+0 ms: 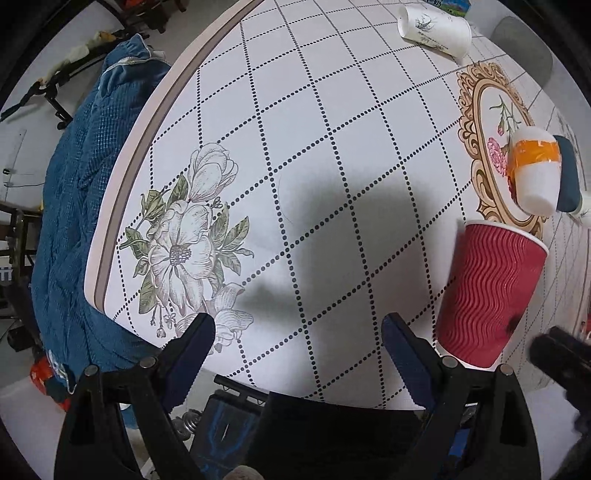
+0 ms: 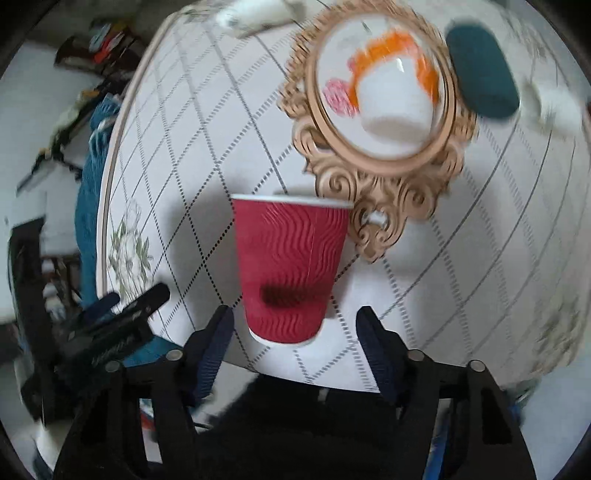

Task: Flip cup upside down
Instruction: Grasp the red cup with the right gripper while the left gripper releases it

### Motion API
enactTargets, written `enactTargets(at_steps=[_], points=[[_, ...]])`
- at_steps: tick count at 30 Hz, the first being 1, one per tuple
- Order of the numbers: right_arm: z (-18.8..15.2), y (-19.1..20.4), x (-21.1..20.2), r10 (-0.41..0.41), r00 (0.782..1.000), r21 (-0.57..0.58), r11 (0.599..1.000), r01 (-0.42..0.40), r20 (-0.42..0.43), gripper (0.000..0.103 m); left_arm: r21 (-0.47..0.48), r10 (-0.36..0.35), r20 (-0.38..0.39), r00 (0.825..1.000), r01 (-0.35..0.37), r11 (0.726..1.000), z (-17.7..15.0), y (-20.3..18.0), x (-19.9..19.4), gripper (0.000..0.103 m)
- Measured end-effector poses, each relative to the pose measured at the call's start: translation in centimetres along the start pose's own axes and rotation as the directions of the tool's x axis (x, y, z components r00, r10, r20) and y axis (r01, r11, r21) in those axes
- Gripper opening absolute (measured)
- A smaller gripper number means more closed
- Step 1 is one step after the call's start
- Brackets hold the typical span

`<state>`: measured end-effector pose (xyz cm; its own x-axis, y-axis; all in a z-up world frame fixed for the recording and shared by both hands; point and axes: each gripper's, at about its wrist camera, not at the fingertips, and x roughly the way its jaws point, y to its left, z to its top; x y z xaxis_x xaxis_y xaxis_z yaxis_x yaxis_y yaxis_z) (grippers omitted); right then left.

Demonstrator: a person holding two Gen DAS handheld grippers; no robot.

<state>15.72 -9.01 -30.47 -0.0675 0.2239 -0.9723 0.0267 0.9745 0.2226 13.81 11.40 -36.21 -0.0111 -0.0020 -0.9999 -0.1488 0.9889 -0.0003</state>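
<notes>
A red ribbed paper cup point(image 2: 291, 273) stands upright near the table's front edge, wide mouth up. It also shows at the right of the left wrist view point(image 1: 487, 295). My right gripper point(image 2: 295, 328) is open, its fingers on either side of the cup's base without touching it. My left gripper point(image 1: 297, 332) is open and empty over bare tablecloth, left of the cup. The right gripper's dark tip point(image 1: 557, 350) shows at the right edge of the left wrist view.
A white cup with an orange band point(image 2: 395, 92) lies on the ornate frame print point(image 2: 384, 192) behind the red cup, a teal object point(image 2: 480, 70) beside it. A white printed cup point(image 1: 436, 29) lies at the far side. A blue cloth point(image 1: 81, 206) hangs off the table's left edge.
</notes>
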Motion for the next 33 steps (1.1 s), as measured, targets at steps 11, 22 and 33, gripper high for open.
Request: enactTargets(at_steps=[11,22,33], points=[[-7.8,10.7,-0.6,-0.42,0.722,-0.832,-0.204,0.515,0.55,0.088,0.021,-0.006,0.059,0.998,0.005,1.0,0.0,1.9,0.5,0.103],[-12.9,5.6,8.0,-0.234,0.665,-0.332,-0.943,0.022,0.709,0.088,-0.087,-0.024,-0.016,1.0,0.023,0.996,-0.7,4.6,3.5,0.103],[-11.9,4.3,11.1,-0.144,0.709,-0.075,-0.989,-0.128,0.691,0.088,-0.149,-0.008,-0.052,0.999,0.0,0.989,-1.8,5.6,5.0,0.103]])
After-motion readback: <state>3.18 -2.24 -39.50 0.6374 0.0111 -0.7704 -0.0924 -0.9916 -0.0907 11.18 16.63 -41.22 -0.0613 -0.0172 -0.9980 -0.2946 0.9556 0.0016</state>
